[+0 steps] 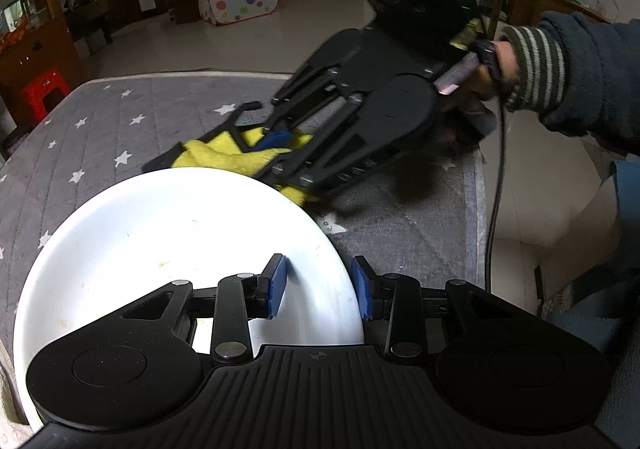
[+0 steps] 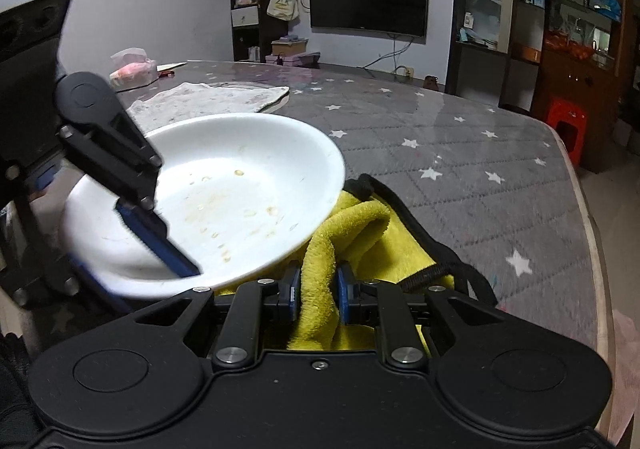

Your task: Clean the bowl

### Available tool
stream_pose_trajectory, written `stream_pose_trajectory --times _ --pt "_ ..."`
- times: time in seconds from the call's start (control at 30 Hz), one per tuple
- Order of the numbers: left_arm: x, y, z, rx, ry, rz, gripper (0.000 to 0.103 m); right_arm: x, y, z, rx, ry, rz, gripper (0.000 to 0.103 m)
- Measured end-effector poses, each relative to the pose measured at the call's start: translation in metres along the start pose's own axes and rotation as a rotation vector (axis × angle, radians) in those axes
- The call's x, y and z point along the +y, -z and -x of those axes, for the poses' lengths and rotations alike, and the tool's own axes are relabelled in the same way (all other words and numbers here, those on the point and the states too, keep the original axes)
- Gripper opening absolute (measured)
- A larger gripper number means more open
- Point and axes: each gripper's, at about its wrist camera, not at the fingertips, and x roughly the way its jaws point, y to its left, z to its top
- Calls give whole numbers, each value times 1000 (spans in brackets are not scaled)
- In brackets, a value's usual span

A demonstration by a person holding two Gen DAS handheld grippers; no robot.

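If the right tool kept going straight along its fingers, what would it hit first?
Probably the white bowl's near rim: the right tool, shut on the yellow cloth, points just under it. Depth is unclear; it might slide beneath.

We see a tabletop (image 2: 460, 153) covered by a grey quilted cloth with white stars under a glossy clear sheet. A crumpled, stained whitish cloth (image 2: 208, 99) lies flat toward its far left corner. Beyond that, at the far edge, a pink-and-white bundle in clear wrapping (image 2: 134, 67) rests. Near the right edge, a yellow cloth (image 2: 384, 233) with black trim lies on the cover.
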Motion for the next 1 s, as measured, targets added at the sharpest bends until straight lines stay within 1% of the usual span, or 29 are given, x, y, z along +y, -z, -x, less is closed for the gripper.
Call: stream_pose_trajectory --times 0.13,0.4,0.53,0.7,0.83,0.93,1.0 --pt "-2 2 -2 2 -6 -3 37 -10 -4 -8 -15 -5 -20 20" --pt "-8 0 -6 21 -31 21 40 -14 -6 -13 -30 0 -41 20" --pt "-9 -6 -9 26 -48 23 42 -11 -4 -10 -29 9 -42 20" --pt "5 -16 -15 28 -63 48 43 -5 0 -3 -28 26 -52 20" --pt "5 -17 -14 25 -75 38 42 2 7 6 -31 41 -67 20" --pt "5 -14 -13 22 -61 32 41 9 13 15 -32 45 -72 20" --pt "3 -11 -11 16 -37 17 40 14 17 20 -30 49 -70 20"
